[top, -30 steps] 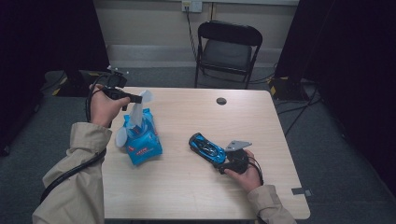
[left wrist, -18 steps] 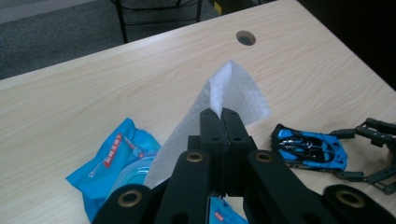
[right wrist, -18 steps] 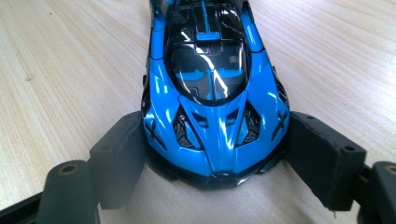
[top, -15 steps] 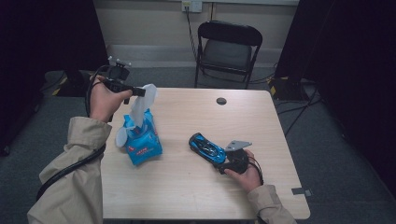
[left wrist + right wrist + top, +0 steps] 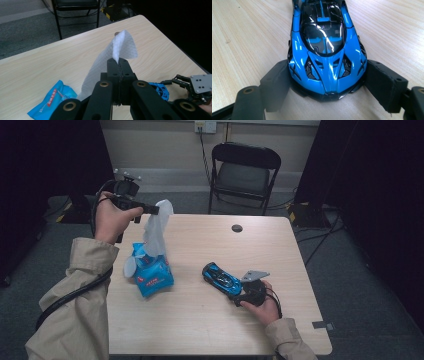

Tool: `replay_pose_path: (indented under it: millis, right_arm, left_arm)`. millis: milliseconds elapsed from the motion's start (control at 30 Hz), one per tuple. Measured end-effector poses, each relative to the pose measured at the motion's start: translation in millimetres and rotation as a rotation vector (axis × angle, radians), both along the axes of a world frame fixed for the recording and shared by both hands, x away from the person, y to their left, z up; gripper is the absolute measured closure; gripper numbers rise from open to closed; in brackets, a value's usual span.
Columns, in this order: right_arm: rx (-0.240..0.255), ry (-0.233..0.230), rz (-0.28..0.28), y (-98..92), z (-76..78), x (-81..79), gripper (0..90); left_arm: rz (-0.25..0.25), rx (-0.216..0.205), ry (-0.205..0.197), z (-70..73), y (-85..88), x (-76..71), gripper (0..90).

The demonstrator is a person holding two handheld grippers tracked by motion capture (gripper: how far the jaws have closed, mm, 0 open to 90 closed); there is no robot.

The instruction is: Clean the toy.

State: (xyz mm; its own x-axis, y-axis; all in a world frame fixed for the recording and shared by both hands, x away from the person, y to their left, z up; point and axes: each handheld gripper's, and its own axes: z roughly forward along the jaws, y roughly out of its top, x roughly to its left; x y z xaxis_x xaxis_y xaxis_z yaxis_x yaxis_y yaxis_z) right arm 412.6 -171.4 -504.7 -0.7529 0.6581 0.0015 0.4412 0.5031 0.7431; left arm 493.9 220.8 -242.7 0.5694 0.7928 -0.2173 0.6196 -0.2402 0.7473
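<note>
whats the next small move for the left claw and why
Probably keep lifting: the left claw is shut on the wipe, whose lower end looks still inside the pack. The right claw holds the car, seemingly for wiping.

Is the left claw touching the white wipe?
Touching. In the left gripper view, the left claw is shut on the white wipe, which rises out from between its jaws.

Bare table [image 5: 200,320] lies between wipe pack [image 5: 152,277] and toy car [image 5: 221,278].
</note>
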Motion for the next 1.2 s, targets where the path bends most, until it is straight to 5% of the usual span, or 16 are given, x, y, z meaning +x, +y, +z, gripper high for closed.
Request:
replay_pose_path:
  millis: [500, 900, 1200]
  right_arm:
    - [0.001, 0.003, 0.001, 0.1, 0.0, 0.4, 22.5]
    - [0.001, 0.003, 0.005, 0.3, 0.0, 1.0, 22.5]
    - [-0.001, 0.002, 0.007, 0.2, 0.2, 1.1, 22.6]
  left_arm:
    - [-0.091, -0.059, 0.007, -8.2, -35.3, -10.4, 89.8]
    - [-0.182, -0.103, 0.04, -31.1, -87.5, -12.0, 89.8]
    - [-0.3, -0.127, 0.067, -46.4, -140.2, -15.4, 89.8]
